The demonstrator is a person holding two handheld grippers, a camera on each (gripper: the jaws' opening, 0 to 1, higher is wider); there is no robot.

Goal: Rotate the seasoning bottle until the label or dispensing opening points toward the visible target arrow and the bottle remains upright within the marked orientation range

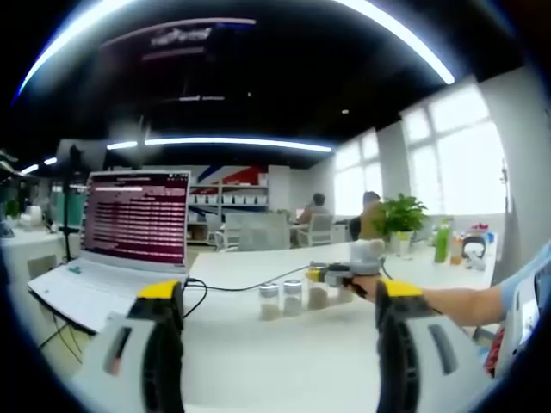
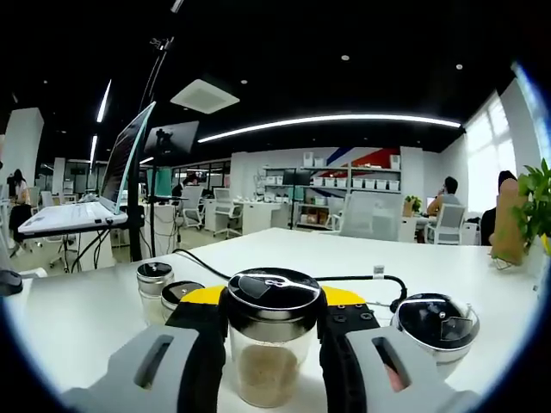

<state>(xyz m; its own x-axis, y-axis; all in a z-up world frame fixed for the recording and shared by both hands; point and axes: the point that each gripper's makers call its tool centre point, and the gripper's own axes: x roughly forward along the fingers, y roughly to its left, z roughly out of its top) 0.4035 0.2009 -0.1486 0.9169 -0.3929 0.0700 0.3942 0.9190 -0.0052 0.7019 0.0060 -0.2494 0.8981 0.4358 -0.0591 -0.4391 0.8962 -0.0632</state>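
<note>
White table [image 1: 284, 344] held a laptop [image 1: 120, 249] and a black cable [image 1: 241, 286] in the left gripper view, where the left gripper [image 1: 280, 297] stood spread wide, far from the jars. In the right gripper view, the right gripper [image 2: 274, 344] pinched the seasoning bottle [image 2: 271, 344], upright, glass, dark lid, brown powder inside. Three more jars [image 2: 435, 327] stood close around it.

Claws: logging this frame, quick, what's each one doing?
Left claw: open, holding nothing.
Right claw: shut on the seasoning bottle.
</note>
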